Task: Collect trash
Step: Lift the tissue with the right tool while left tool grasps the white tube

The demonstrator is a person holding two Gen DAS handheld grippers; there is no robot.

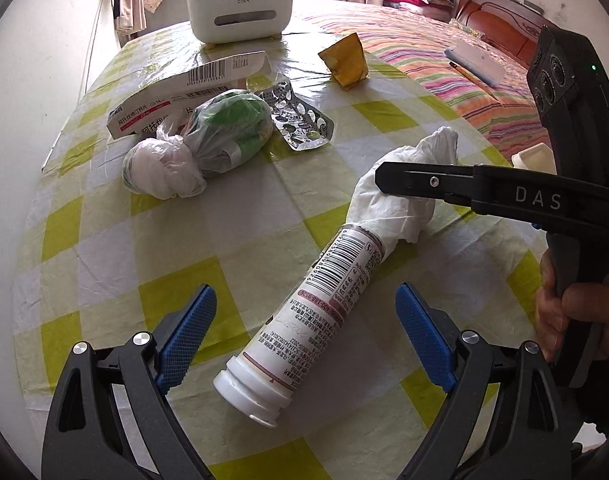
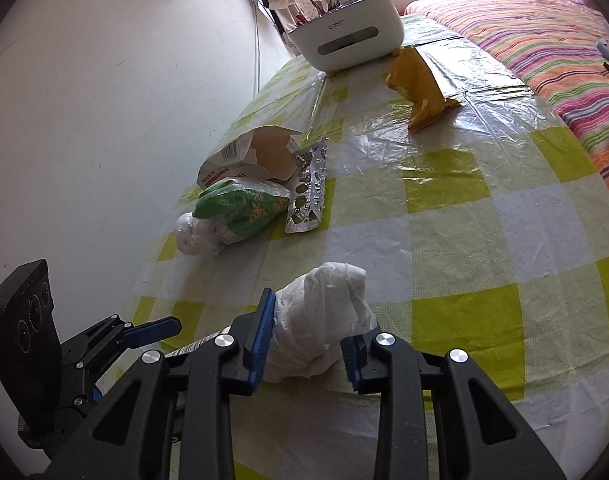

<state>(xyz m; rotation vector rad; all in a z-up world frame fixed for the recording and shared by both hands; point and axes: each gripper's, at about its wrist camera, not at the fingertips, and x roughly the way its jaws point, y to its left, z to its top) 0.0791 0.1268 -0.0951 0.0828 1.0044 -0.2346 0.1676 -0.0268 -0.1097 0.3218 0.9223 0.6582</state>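
A white tube-shaped bottle (image 1: 304, 312) lies on the checked tablecloth between the open blue pads of my left gripper (image 1: 304, 328), which touches nothing. A crumpled white tissue (image 1: 400, 196) lies at the bottle's far end. My right gripper (image 2: 308, 332) has its jaws on either side of that tissue (image 2: 320, 316), its left pad against it; it also shows from the side in the left wrist view (image 1: 388, 178). Further off lie a tied plastic bag with green contents (image 1: 208, 140), empty pill blister packs (image 1: 300, 120), a torn medicine box (image 1: 192, 84) and a yellow crumpled wrapper (image 1: 344, 62).
A white desktop bin (image 1: 240, 12) with wrappers stands at the table's far end. A wall runs along the left. A striped bed (image 1: 444, 64) with a notebook and pencil lies to the right. The left gripper also shows at the lower left of the right wrist view (image 2: 152, 330).
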